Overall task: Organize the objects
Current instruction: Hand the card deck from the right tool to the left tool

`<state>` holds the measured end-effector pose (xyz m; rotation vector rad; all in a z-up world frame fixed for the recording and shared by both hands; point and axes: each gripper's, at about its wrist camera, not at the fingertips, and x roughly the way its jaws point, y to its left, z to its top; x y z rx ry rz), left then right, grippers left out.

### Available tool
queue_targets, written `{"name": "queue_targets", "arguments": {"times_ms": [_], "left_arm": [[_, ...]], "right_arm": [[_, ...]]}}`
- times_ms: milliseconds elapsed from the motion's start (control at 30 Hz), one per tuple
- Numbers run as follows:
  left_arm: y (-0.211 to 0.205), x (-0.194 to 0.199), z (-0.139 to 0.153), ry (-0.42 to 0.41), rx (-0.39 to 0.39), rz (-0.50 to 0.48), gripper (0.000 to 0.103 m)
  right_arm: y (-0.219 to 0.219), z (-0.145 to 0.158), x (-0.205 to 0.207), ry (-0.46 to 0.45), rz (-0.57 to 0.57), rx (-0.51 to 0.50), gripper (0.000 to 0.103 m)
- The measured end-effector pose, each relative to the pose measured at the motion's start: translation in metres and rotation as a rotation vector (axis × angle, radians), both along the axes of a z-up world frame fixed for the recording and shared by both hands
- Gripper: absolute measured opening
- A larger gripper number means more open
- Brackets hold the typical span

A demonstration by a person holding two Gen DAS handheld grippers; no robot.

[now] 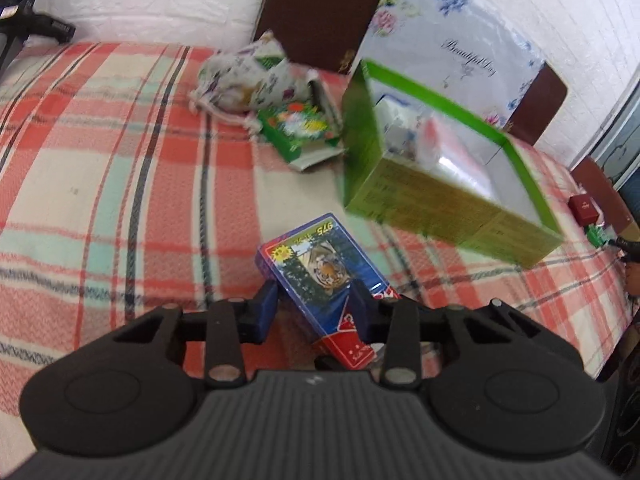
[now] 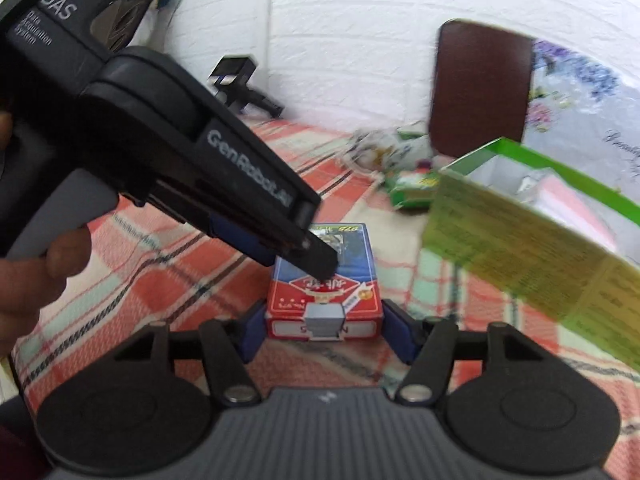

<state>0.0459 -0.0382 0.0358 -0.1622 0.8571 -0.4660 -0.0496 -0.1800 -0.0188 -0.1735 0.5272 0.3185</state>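
Observation:
A blue and red card pack with a tiger picture [image 1: 320, 268] sits between the fingers of my left gripper [image 1: 316, 304], which is shut on it. In the right wrist view the same pack [image 2: 324, 300] lies on the plaid cloth between the blue pads of my right gripper [image 2: 324, 332]; whether those pads touch it is unclear. The left gripper body [image 2: 224, 168] reaches in from the upper left onto the pack. A green open box [image 1: 448, 184] holding a few items stands just right of the pack, and also shows in the right wrist view [image 2: 532, 232].
A plaid cloth [image 1: 120, 184] covers the surface. A floral pouch [image 1: 256, 76] and a green packet [image 1: 300, 128] lie behind the pack. A brown panel [image 1: 320, 8] and a floral bag [image 1: 460, 40] lean on the white wall. A small red box [image 1: 583, 207] sits far right.

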Motion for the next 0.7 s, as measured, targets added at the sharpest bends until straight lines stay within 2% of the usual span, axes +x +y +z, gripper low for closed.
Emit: {"name": "queue_targets", "arguments": {"times_ms": [133, 333, 433, 600, 700], "left_arm": [[-0.023, -0.001, 0.027, -0.093, -0.012, -0.062, 0.041], [-0.088, 0.017, 0.057, -0.199, -0.032, -0.195, 0.041], [-0.129, 0.025, 0.061, -0.243, -0.021, -0.258, 0.041], [-0.194, 0.030, 0.058, -0.306, 0.043, -0.345, 0.041], [-0.216, 0.037, 0.047, -0.311, 0.108, -0.358, 0.041]], "right_arm": [[-0.014, 0.016, -0.010, -0.121, -0.070, -0.024, 0.060], [-0.056, 0.033, -0.005, -0.260, -0.231, -0.100, 0.060], [-0.086, 0.036, 0.006, -0.281, -0.328, -0.118, 0.060], [-0.127, 0.030, 0.030, -0.285, -0.475, -0.146, 0.060], [-0.144, 0.018, 0.057, -0.211, -0.547, -0.193, 0.062]]}}
